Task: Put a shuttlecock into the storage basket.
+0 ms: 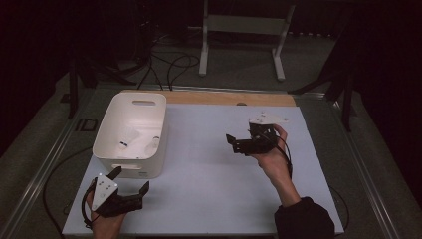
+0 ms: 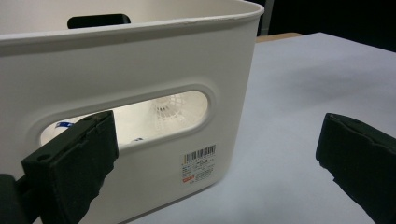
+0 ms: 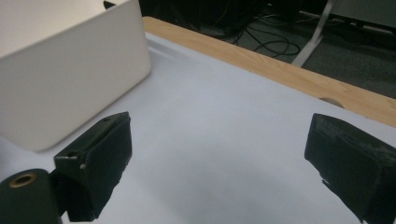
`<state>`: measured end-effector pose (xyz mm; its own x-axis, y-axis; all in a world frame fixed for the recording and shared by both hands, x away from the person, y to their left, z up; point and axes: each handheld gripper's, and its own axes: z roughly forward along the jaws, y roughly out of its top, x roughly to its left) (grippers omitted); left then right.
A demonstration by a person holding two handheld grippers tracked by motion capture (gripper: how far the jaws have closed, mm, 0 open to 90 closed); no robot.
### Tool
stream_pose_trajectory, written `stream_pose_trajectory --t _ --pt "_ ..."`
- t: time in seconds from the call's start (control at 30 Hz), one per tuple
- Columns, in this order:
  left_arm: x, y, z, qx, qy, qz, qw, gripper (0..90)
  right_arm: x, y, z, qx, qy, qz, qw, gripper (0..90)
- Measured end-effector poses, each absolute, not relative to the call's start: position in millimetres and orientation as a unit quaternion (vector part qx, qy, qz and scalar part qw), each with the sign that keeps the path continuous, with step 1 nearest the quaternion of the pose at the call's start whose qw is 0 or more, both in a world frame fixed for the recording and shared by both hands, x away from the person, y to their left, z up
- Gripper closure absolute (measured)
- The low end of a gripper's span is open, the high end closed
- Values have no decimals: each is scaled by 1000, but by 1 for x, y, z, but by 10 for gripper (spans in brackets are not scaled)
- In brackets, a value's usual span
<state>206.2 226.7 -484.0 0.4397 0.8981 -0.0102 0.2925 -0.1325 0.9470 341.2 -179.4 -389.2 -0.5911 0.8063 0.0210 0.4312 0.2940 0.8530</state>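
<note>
The left claw [image 1: 130,182] sits low at the near edge of the surface [image 1: 209,169], its jaws spread wide apart and gripping nothing. Just ahead of it stands the bin [image 1: 130,130], a white tub with a slot handle cut in each end wall; the near wall is just beyond the tip of the claw's left jaw in the high view. In the left gripper view that jaw overlaps the near slot [image 2: 140,116], though whether it touches the wall cannot be told, while the other jaw hangs over bare surface to the side of the bin. Through the slot a white shuttlecock [image 2: 169,108] shows inside the bin, and a barcode label [image 2: 198,163] is stuck on the wall below the slot. From above, small white items [image 1: 139,143] lie on the bin's floor, too small to tell apart. The right claw [image 1: 238,144] is held up over the surface well apart from the bin, pointing across toward it, jaws likewise wide apart and holding nothing. In the right gripper view the bin's side wall [image 3: 70,79] stands ahead and to the left of that claw, with a wooden strip [image 3: 280,70] edging the surface beyond.
</note>
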Motion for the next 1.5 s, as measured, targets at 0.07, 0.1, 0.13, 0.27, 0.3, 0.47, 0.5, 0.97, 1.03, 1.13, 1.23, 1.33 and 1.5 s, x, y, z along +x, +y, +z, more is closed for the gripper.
stream_pose_trajectory --t 0.07,0.1,0.13,0.27,0.3,0.47,0.5,0.97,1.03,1.13,1.23,1.33,1.5 --pt "206 227 -484 688 433 305 496 0 336 -184 -393 400 776 437 217 74" --pt "206 227 -484 688 433 305 496 0 334 -187 -394 403 775 436 216 74" --pt "206 227 -484 688 433 305 496 0 332 -191 -396 403 774 438 216 74" --pt "206 227 -484 687 434 306 496 0 323 -206 -402 416 762 444 223 74" --pt "206 228 -484 687 434 306 496 0 321 -210 -403 420 758 445 224 74" --pt "206 228 -483 685 436 307 497 0 308 -224 -409 425 752 442 242 74" --pt "206 228 -483 685 436 307 497 0 305 -226 -411 422 753 440 247 74" --pt "203 236 -474 667 443 316 510 0 275 -248 -430 421 738 448 278 75" --pt "203 236 -473 666 442 316 512 0 271 -251 -435 425 731 456 277 75" --pt "204 236 -471 671 437 305 516 0 266 -255 -442 428 724 463 280 75" --pt "205 235 -470 678 433 301 512 0 260 -260 -447 426 713 479 285 75" --pt "206 236 -470 682 431 297 511 0 257 -263 -452 426 708 488 281 76" --pt "207 239 -471 682 433 301 507 0 251 -264 -460 419 715 484 283 76"
